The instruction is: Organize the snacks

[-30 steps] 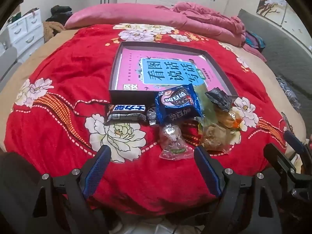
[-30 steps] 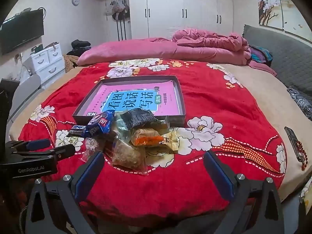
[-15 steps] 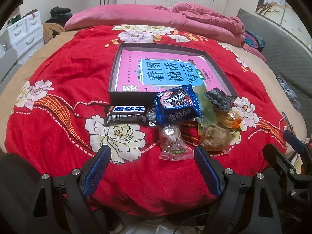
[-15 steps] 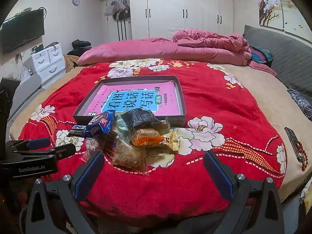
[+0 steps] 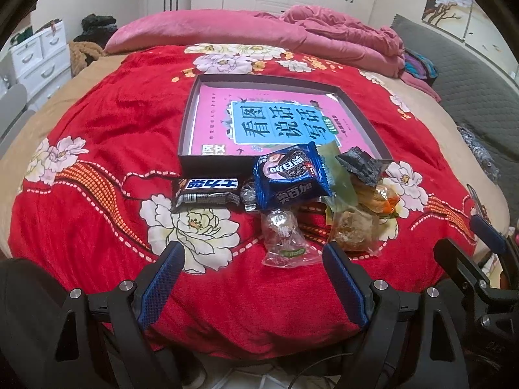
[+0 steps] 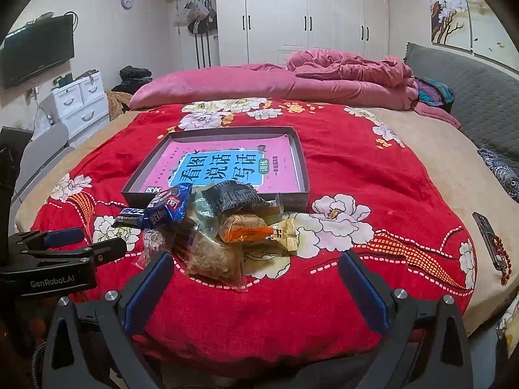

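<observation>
A pile of snacks lies on the red floral bedspread in front of a shallow dark box with a pink book inside. The pile holds a black chocolate bar, a blue cookie pack, a clear wrapped candy, a brown pastry bag, an orange-edged bag and a black packet. My left gripper is open and empty, just short of the candy. My right gripper is open and empty, near the pastry bag.
A pink duvet lies heaped at the bed's far end. A phone with red beads lies at the bed's right edge. White drawers stand on the left, a grey headboard on the right.
Both grippers have barely moved. The left wrist view has tilted up a little. The snacks lie as before.
</observation>
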Available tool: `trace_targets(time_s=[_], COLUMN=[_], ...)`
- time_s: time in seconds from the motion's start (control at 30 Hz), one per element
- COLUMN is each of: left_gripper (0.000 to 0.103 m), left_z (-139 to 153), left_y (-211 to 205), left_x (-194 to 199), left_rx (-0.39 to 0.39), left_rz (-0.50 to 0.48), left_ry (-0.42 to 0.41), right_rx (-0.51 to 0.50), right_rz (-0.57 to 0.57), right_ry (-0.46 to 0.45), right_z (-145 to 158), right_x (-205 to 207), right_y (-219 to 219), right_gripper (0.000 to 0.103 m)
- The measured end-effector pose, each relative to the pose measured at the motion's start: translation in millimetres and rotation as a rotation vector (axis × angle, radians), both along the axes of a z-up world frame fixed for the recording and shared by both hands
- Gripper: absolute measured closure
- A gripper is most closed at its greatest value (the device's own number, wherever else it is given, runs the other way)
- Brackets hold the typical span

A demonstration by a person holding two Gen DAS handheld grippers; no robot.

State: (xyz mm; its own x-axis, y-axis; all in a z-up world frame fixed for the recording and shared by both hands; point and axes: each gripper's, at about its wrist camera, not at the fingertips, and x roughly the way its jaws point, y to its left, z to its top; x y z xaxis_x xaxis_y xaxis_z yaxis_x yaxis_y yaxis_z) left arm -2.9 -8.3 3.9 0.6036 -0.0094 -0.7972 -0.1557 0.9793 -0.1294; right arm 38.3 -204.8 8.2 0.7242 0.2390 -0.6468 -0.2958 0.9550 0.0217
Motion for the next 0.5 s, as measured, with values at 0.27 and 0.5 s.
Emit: trace_targets(time_s=[0.27, 0.5], left_gripper=[0.015, 0.015], left_z=[1.6, 2.0], left_y=[-1.0, 0.0], left_x=[-1.2, 0.2], left_rx=[-0.001, -0.003], left_rz=[-0.004, -0.003], left_ry=[-0.007, -0.005], right_rx=[-0.001, 0.0], right_rz=[0.001, 0.004], right_ry=[-0.002, 0.002], right_z=[0.0, -0.6], right_x=[-1.2, -1.2], right_y=[0.7, 1.5], right_gripper=[0.001, 0.001])
